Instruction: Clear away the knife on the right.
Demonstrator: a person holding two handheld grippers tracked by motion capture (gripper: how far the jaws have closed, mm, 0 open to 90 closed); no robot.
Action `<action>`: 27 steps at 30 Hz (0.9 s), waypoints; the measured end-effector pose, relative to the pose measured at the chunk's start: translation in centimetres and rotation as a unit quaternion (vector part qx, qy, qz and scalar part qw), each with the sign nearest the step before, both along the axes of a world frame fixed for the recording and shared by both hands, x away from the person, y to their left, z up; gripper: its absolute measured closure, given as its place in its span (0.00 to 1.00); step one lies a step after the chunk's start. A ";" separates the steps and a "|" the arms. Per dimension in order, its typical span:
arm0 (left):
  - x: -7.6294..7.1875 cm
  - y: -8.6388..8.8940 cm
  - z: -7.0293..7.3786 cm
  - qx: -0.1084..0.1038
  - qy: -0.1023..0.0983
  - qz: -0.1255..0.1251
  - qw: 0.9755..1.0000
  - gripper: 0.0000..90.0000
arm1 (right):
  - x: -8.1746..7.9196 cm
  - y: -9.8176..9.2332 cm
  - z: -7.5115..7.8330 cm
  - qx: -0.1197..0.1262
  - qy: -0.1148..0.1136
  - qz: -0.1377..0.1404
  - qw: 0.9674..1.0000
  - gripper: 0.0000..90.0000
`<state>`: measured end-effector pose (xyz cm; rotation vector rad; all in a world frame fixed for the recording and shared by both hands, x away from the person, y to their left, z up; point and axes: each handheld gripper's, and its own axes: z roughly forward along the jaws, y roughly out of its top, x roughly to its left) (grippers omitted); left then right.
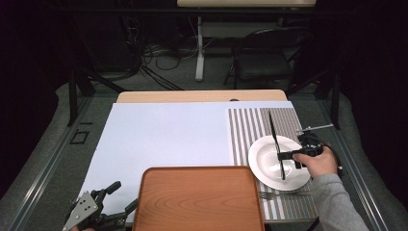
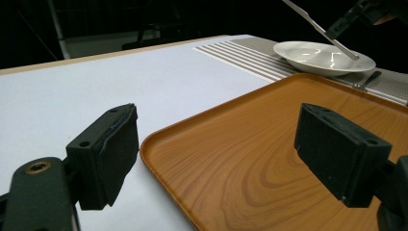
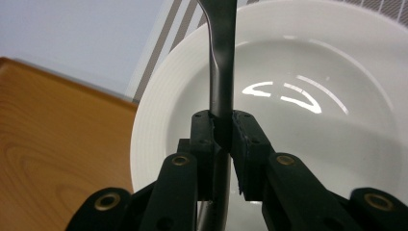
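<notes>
Right gripper (image 1: 284,155) is clamped tight on a long dark utensil (image 1: 275,139), pads pinching its handle from both sides, as the right gripper view (image 3: 222,139) shows plainly. In the high view the utensil crosses the white plate (image 1: 262,161) lengthways, its far end poking past the plate's far rim over the striped placemat (image 1: 245,127). Whether it's a knife or a spoon I can't say; the head is too dark and thin to read. From the left gripper view the utensil (image 2: 320,29) slants down into the plate's bowl (image 2: 308,53), lower tip at or just above the glaze.

Left gripper (image 1: 115,202) sits at the near left corner of the table, jaws spread wide with nothing between them, just beside the near left edge of the wooden tray (image 1: 199,199). The tray's right rim runs close to the plate. A fork (image 1: 284,194) lies on the placemat, tucked just past the plate's near rim. The white sheet (image 1: 163,134) gives broad open ground left of the placemat.
</notes>
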<state>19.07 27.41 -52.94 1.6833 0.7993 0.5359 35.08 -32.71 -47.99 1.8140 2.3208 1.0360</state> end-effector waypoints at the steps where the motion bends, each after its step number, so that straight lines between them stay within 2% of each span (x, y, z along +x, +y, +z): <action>1: 0.0 0.0 0.0 0.000 -0.001 0.000 1.000 0.18 | -0.4 0.1 0.0 -0.006 -0.001 0.004 1.000 0.89; 3: 0.0 0.0 0.0 -0.001 -0.001 0.000 1.000 0.18 | -1.5 0.5 0.0 -0.005 -0.004 0.011 1.000 0.89; 6: 0.0 0.0 0.0 -0.003 0.000 0.001 1.000 0.18 | -2.2 0.8 0.2 0.001 -0.008 0.015 1.000 0.89; 9: 0.0 0.0 0.0 -0.001 -0.001 -0.002 1.000 0.18 | -3.9 2.0 0.4 0.012 -0.008 0.035 0.999 0.89; 11: -0.1 0.0 0.0 -0.001 -0.001 -0.002 1.000 0.18 | -4.3 2.3 0.5 0.015 -0.010 0.038 0.999 0.89; 12: -0.1 0.1 0.1 -0.001 -0.001 -0.002 1.000 0.18 | -5.2 2.9 0.7 0.015 -0.012 0.046 0.999 0.89; 17: -0.1 0.1 0.1 -0.005 0.000 0.001 1.000 0.18 | -6.5 4.4 0.8 0.012 -0.016 0.061 0.998 0.89; 19: -0.1 0.1 0.1 -0.005 -0.001 0.000 1.000 0.18 | -7.0 5.2 0.6 0.017 -0.015 0.067 0.997 0.89; 20: -0.1 0.1 0.1 -0.003 -0.002 0.000 1.000 0.18 | -7.4 6.2 0.3 0.017 -0.016 0.077 0.997 0.89; 21: -0.1 0.1 0.1 -0.003 -0.002 0.000 1.000 0.18 | -7.4 6.2 0.3 0.017 -0.016 0.077 0.997 0.89; 26: -0.1 0.2 0.1 -0.005 -0.002 0.000 1.000 0.18 | -8.5 8.6 -0.1 0.011 -0.005 0.102 0.995 0.89; 27: -0.1 0.2 0.1 -0.006 -0.002 0.001 1.000 0.18 | -8.5 8.6 -0.1 0.011 -0.005 0.102 0.995 0.89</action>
